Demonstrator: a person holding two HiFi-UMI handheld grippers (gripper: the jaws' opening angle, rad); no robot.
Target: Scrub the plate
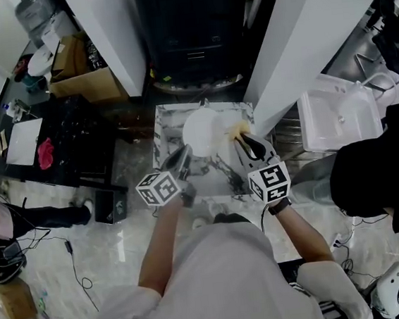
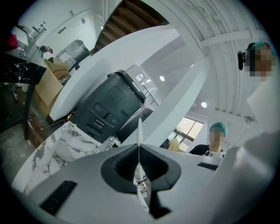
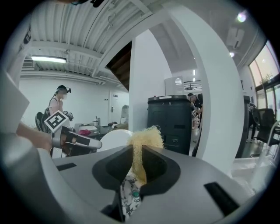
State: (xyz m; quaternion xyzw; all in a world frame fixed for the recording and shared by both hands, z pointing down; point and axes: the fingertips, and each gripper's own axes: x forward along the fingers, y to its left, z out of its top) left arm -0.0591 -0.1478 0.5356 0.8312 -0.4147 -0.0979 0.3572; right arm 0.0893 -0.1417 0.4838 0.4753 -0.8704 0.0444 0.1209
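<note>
No readable text, labels, brands or numbers anywhere.

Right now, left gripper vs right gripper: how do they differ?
The left gripper is clamped on the thin rim of the white plate, jaws almost together. The right gripper is clamped on a fluffy yellow scrubber, jaws slightly wider. The left gripper's load is rigid, the right gripper's soft. Both grip something.

The white plate (image 1: 202,130) looks smooth and shiny. The yellow scrubber (image 3: 144,139) is rough and stringy, like tangled threads. The table top (image 1: 170,126) looks like smooth marble stone. The black bin (image 3: 173,120) is dull plastic. The box (image 1: 85,82) is brown cardboard.
</note>
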